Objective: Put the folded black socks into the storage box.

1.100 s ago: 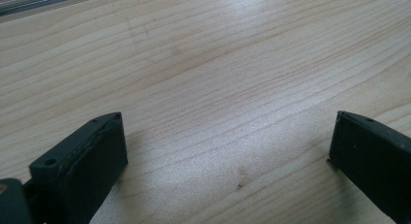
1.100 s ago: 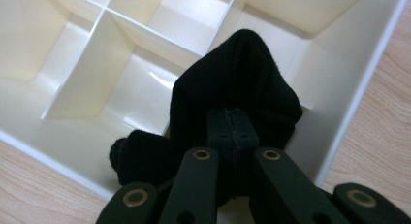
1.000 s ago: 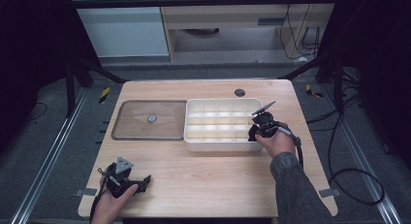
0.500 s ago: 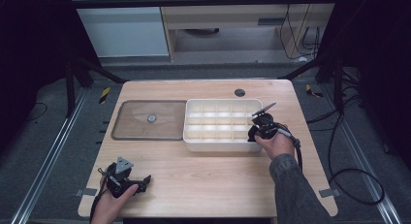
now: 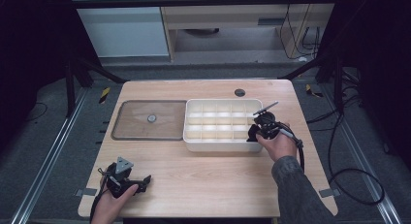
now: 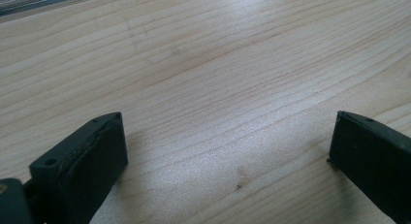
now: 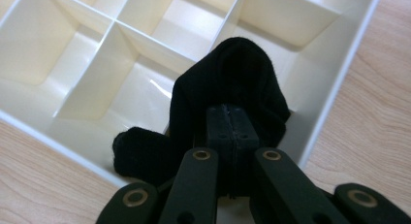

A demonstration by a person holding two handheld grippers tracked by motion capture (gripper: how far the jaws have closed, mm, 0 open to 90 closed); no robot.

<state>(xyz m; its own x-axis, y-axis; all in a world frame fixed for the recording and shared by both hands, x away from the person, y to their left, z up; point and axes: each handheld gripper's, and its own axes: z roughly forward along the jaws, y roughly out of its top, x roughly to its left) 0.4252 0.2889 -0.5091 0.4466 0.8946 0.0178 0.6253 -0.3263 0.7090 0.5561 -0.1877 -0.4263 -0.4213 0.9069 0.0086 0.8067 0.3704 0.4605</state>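
Pale wooden tabletop [image 5: 208, 175] fills the lower frame, and the right gripper [image 7: 228, 122] is clenched on a black cloth [image 7: 228, 78], dangling it over the near right corner cell of the white divided tray [image 5: 194, 136], seemingly to drop it in. Lower left, the left gripper [image 5: 127, 181] rests spread wide on bare wood, out of the way.

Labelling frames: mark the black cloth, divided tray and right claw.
black cloth [image 7: 232, 73]: right gripper view, top of its fold.
divided tray [image 5: 218, 145]: high view, near outer wall.
right claw [image 7: 231, 124]: right gripper view, seam between shut fingertips.
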